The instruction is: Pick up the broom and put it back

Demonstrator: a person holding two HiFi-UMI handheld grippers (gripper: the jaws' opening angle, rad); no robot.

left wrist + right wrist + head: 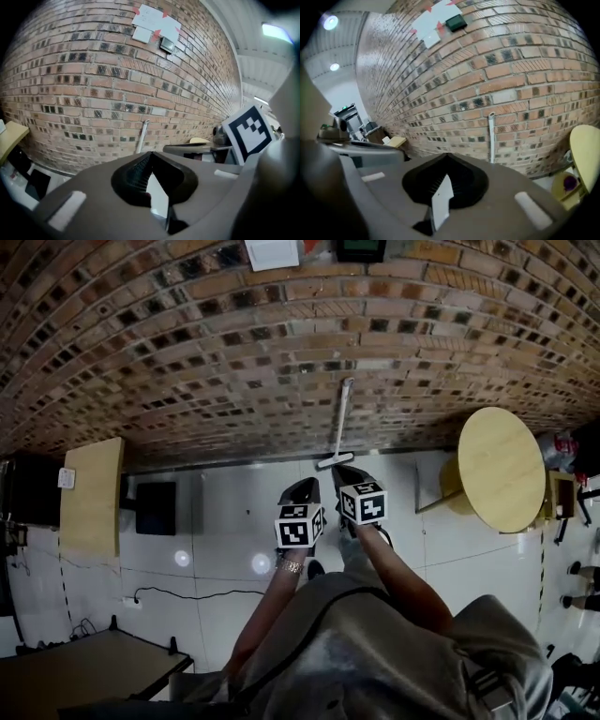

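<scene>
The broom [341,418] leans upright against the brick wall [187,352], its pale handle up and its head on the white tiled floor. Both grippers are held out in front of the person, a short way from the broom and touching nothing. The left gripper [305,486] is just left of and below the broom head, its jaws shut and empty. The right gripper [345,471] sits right below the broom head, also shut and empty. In the left gripper view the broom [142,136] stands beyond the left gripper [150,153]. In the right gripper view the broom [491,136] stands up right of the right gripper [446,155].
A round wooden table [502,468] stands at the right by the wall. At the left are a yellowish board [92,496] and a black box [155,508]. A cable [187,594] lies on the floor, and a table [84,667] fills the lower left corner.
</scene>
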